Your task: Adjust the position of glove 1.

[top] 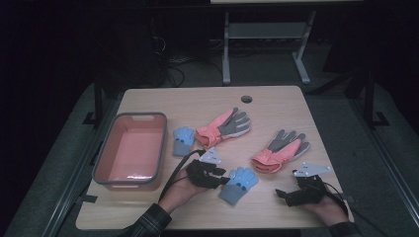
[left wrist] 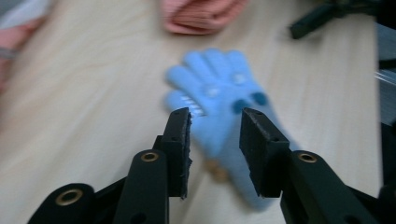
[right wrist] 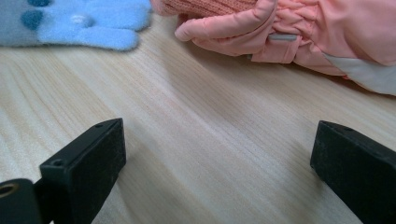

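near blue glove [top: 239, 183]: small knit glove with darker blue spots, lying flat on the wooden table [top: 276, 101] toward the front edge, fingers pointing away from the person. in the left gripper view [left wrist: 219, 100] it lies just beyond the jaw tips, blurred.

left gripper [top: 221, 176]: held low at the glove's left side, jaws apart by a narrow gap with the glove's cuff seen between them; whether they touch it cannot be told.

right gripper [top: 282, 194]: resting near the front right corner, jaws spread wide over bare wood, holding nothing.

right pink-and-grey glove [top: 280, 150]: just beyond the blue glove, cuff toward the person; its pink cuff [right wrist: 299, 32] shows in the right gripper view.

second pink-and-grey glove [top: 223, 127]: mid-table.

second blue glove [top: 183, 140]: beside that one's cuff.

pink bin [top: 101, 160]: grey-rimmed, at the left of the table.
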The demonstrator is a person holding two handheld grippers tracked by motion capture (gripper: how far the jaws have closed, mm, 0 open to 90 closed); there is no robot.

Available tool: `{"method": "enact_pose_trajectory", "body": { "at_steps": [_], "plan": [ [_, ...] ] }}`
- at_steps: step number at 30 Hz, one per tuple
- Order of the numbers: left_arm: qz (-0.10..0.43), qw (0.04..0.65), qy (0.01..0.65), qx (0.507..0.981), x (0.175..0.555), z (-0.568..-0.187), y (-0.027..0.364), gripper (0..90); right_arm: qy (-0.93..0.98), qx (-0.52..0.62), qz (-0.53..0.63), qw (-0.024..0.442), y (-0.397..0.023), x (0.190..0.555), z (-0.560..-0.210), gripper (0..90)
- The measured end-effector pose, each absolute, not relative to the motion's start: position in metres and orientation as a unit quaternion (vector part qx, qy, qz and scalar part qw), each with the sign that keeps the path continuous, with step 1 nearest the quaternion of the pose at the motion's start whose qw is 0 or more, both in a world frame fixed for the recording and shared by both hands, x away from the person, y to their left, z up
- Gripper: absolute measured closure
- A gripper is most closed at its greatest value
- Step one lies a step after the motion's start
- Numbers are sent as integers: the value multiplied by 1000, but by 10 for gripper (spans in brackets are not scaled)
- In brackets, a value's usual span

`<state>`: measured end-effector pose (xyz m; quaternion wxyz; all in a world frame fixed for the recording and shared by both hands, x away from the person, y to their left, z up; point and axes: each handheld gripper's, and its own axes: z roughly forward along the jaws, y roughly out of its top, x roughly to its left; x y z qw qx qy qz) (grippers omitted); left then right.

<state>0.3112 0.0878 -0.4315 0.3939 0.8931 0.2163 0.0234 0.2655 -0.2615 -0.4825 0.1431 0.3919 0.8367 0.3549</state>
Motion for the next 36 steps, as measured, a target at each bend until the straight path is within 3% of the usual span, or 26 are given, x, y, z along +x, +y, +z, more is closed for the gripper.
{"method": "enact_pose_trajectory", "body": {
  "at_steps": [4, 7, 11, 28, 36],
  "plan": [
    [42, 390, 236, 889, 320, -428, 99, 726, 837, 392, 355, 143, -261, 266, -482, 30],
    [50, 378, 260, 887, 328, -427, 107, 893, 837, 392, 355, 143, -261, 266, -482, 30],
    [81, 354, 287, 886, 338, -424, 113, 895, 837, 392, 355, 143, -261, 266, -482, 30],
    [179, 302, 390, 851, 377, -431, 123, 711, 836, 393, 354, 143, -261, 265, -482, 30],
    [216, 264, 430, 836, 391, -441, 123, 547, 836, 394, 354, 142, -261, 265, -482, 30]
  ]
}}
